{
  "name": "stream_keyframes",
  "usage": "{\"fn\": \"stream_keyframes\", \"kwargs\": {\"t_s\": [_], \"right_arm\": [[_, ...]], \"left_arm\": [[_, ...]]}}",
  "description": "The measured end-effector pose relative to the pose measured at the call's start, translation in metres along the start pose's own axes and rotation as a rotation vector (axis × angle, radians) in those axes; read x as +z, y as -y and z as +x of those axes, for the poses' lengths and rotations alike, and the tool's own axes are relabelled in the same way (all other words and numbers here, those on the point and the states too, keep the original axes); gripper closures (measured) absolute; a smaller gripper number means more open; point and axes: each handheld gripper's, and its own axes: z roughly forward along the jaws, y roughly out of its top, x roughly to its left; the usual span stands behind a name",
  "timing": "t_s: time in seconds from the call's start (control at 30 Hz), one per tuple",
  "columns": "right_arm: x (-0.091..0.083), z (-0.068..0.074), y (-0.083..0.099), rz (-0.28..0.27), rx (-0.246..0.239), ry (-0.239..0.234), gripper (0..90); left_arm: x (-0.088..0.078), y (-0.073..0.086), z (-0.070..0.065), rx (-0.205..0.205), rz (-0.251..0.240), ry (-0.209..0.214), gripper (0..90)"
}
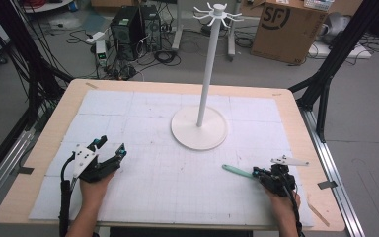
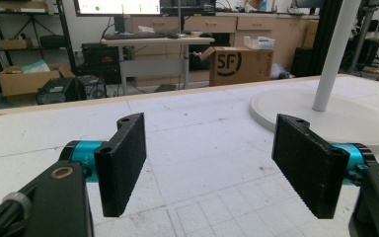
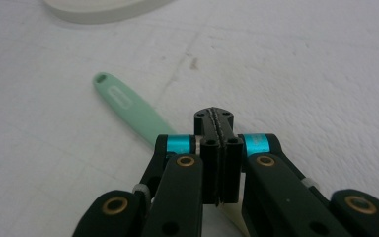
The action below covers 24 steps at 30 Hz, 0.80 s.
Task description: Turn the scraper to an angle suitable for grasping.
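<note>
A mint-green utensil handle [image 1: 237, 171] lies on the white mat at the front right, pointing left toward the table's middle. My right gripper [image 1: 255, 172] sits over its near end with the jaws pressed flat together. In the right gripper view the handle [image 3: 128, 103] runs from upper left down under the shut gripper [image 3: 213, 116]; a pale part shows below the jaws, and I see nothing pinched between the pads. My left gripper [image 1: 112, 144] rests at the front left, open wide, with bare mat between its pads [image 2: 123, 168].
A white hanging stand [image 1: 206, 74] with a round base [image 1: 199, 133] rises from the middle of the mat; its base [image 2: 325, 123] lies ahead and right of my left gripper. The wooden table edge [image 1: 296, 128] frames the mat. Boxes and cables lie on the floor beyond.
</note>
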Motion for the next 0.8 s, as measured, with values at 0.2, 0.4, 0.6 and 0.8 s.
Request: {"fn": "stream_keyframes", "kwargs": {"t_s": [0.2,0.4,0.6,0.8], "right_arm": [[0.001,0.012,-0.002,-0.047,-0.087,-0.061,90.0],[0.007,0.022,-0.003,-0.035,-0.153,-0.12,90.0],[0.016,0.035,-0.006,0.003,-0.204,-0.139,90.0],[0.025,0.041,-0.008,0.033,-0.235,-0.115,90.0]], "left_arm": [[0.0,0.0,0.0,0.001,-0.001,0.0,29.7],[0.0,0.0,0.0,0.001,-0.002,0.001,29.6],[0.0,0.0,0.0,0.002,-0.001,0.002,29.6],[0.0,0.0,0.0,0.001,0.0,0.002,29.7]]}}
